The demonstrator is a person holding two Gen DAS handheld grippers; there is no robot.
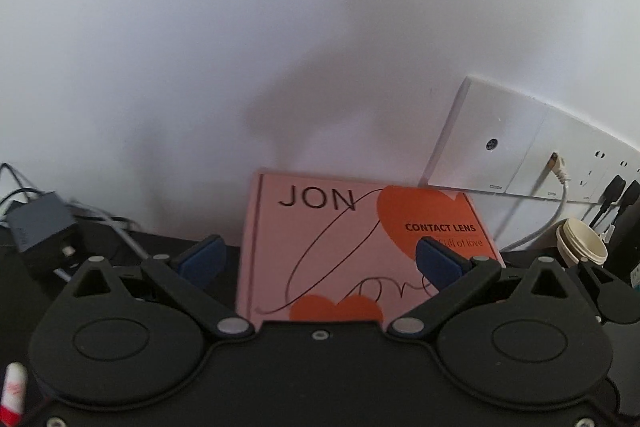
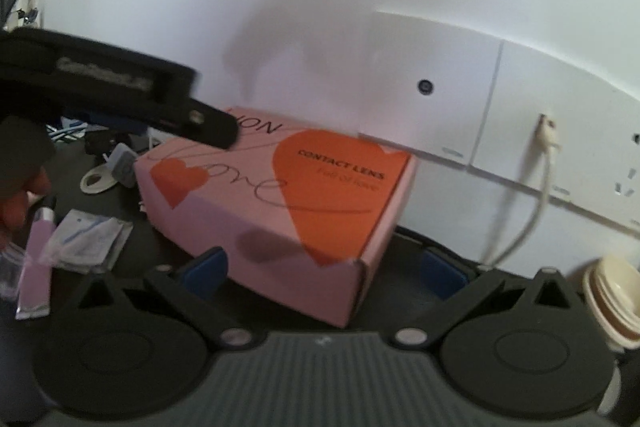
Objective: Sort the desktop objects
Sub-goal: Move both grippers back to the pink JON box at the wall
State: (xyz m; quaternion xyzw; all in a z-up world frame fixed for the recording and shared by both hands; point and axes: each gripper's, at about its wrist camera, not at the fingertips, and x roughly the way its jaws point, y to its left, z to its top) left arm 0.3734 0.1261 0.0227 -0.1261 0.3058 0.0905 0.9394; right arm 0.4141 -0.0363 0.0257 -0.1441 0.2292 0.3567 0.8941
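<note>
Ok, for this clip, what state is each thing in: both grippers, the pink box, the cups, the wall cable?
Left gripper: open, astride the box.
Right gripper: open, box corner between the fingers.
Pink contact lens box: closed, flat on the desk, against the wall.
Paper cups: nested, lying on their side.
White cable: plugged into the wall plate.

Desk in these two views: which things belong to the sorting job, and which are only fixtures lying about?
For sorting:
pink box
cream cups
lilac tube
sachets
left tool, open around the box
right tool, open

Not for sorting:
wall sockets
white cable
grey charger
</note>
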